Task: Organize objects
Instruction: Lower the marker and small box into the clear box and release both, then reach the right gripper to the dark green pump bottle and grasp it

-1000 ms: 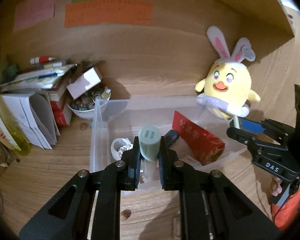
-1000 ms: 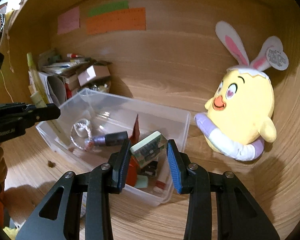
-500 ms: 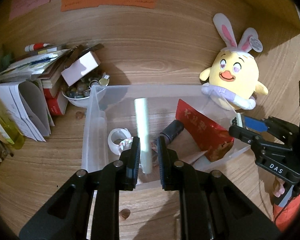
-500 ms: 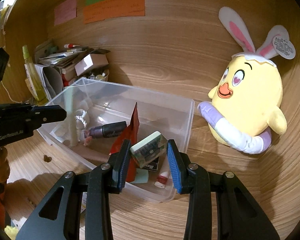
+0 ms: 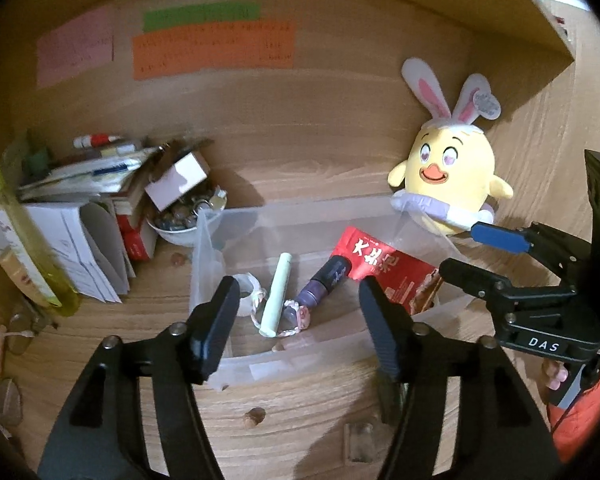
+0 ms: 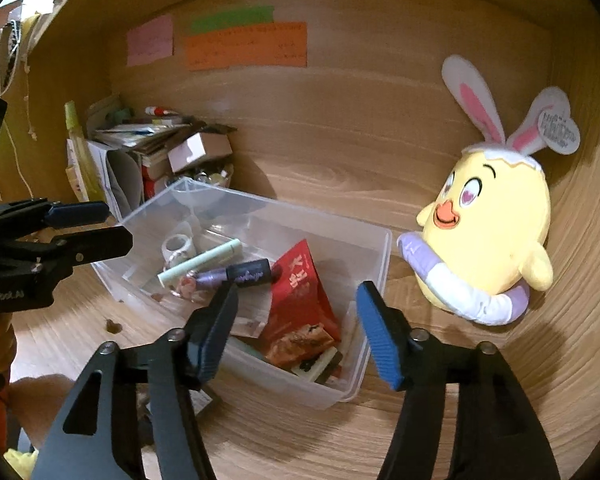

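Note:
A clear plastic bin (image 5: 208, 276) (image 6: 374, 280) stands on the wooden desk. Inside lie a pale green tube (image 5: 277, 295) (image 6: 204, 261), a purple tube with a dark cap (image 5: 327, 281) (image 6: 240, 274), a roll of tape (image 5: 245, 298) (image 6: 178, 245), a red snack packet (image 5: 384, 270) (image 6: 300, 300) and a small green-and-black box (image 6: 318, 364) at the near right corner. My left gripper (image 5: 296, 320) is open and empty above the bin's near wall. My right gripper (image 6: 296, 328) is open and empty over the bin's right end; it also shows in the left wrist view (image 5: 480, 254).
A yellow chick plush with rabbit ears (image 5: 448, 184) (image 6: 488, 236) leans on the back wall right of the bin. A stack of papers and boxes (image 5: 80, 208) (image 6: 140, 152), a bowl of small items (image 5: 184, 220) and a yellow-green bottle (image 5: 20, 232) stand left of it.
My left gripper opened and the pale green tube now lies in the bin. My right gripper opened and the small green-and-black box now lies in the bin's near right corner.

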The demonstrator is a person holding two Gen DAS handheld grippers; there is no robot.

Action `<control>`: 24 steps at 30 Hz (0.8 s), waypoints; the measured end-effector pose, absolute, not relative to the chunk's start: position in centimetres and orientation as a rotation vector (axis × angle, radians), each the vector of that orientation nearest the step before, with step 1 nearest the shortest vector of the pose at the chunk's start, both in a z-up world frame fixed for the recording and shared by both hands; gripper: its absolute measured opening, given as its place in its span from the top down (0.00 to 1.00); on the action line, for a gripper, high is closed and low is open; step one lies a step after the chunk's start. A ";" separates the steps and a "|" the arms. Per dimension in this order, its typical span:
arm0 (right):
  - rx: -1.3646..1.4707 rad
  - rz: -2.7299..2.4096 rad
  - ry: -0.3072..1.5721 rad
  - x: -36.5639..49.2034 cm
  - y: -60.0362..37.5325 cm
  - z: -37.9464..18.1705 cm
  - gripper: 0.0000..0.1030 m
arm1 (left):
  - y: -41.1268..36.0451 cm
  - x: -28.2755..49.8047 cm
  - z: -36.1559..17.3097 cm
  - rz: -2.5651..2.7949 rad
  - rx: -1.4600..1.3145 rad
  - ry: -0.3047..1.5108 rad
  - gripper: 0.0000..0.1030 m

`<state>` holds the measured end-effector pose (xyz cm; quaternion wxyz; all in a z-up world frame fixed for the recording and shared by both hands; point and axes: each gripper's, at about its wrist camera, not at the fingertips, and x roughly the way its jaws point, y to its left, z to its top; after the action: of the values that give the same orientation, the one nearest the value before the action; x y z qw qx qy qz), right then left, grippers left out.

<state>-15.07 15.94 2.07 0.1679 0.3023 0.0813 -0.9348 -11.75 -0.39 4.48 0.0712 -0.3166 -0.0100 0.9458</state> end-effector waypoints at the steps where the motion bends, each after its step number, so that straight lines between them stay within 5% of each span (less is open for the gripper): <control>1: 0.849 -2.660 0.233 -14.8 15.8 2.3 0.38 | -0.4 -11.4 4.7 2.850 -0.942 -0.028 0.33; 9: 0.767 -2.655 0.243 -12.4 14.8 3.8 0.20 | -2.1 -9.2 5.7 2.890 -0.902 -0.070 0.17; 24: 0.831 -2.584 0.219 -10.4 12.7 1.5 0.19 | -5.5 -7.3 2.0 2.912 -1.037 -0.092 0.16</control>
<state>-10.39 12.69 1.47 0.2079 0.2985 0.0785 -0.9282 -7.27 -5.46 1.96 0.0247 -0.3353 -0.0299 0.9413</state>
